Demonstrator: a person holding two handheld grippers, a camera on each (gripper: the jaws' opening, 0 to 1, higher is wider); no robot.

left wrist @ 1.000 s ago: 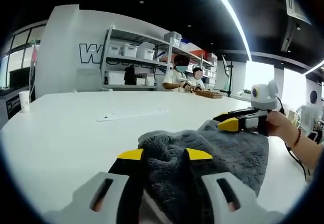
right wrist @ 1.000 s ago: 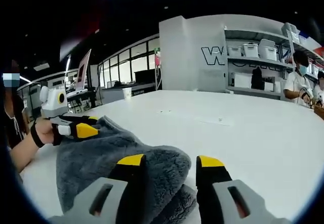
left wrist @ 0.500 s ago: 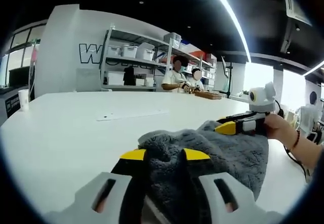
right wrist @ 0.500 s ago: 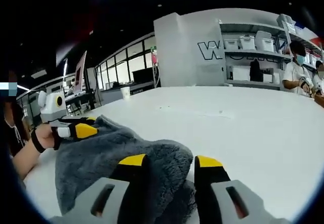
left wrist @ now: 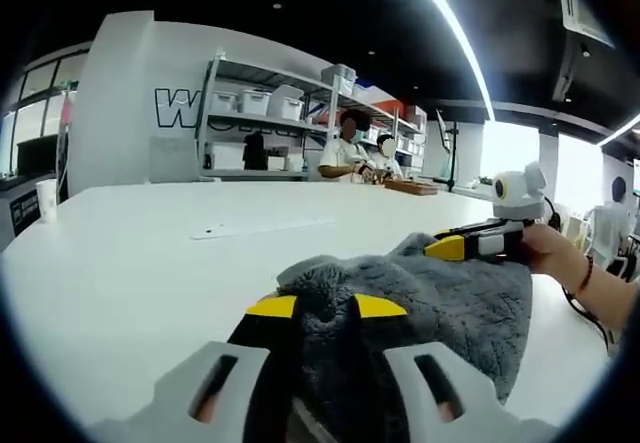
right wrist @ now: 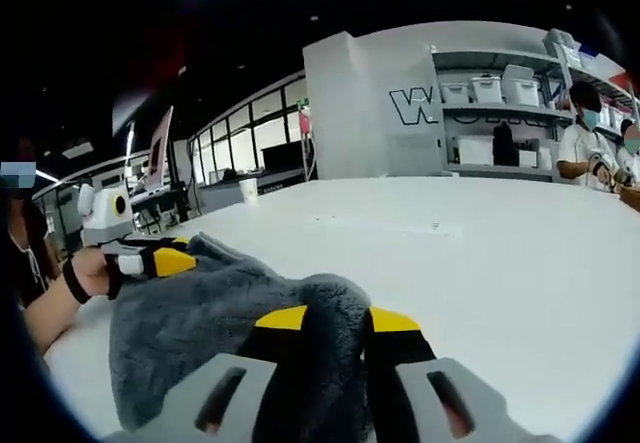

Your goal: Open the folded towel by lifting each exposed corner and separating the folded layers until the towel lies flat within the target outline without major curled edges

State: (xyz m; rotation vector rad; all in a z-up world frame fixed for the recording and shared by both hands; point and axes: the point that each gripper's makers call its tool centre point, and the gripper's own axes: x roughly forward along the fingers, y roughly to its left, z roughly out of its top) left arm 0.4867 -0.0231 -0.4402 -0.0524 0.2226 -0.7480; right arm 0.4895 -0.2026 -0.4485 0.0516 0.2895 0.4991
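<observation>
Closing up now, the right hand-held gripper [right wrist: 335, 320] has narrowed its jaws onto a fold of the grey towel [right wrist: 215, 323] (bunched, raised off the white table [right wrist: 500, 263]). Left hand-held gripper [left wrist: 325, 308] pinches the opposite corner.

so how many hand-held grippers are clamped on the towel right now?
2. The left hand-held gripper pinches one bunched edge of the grey towel; the right hand-held gripper pinches the opposite edge. Each appears in the other's view.
</observation>
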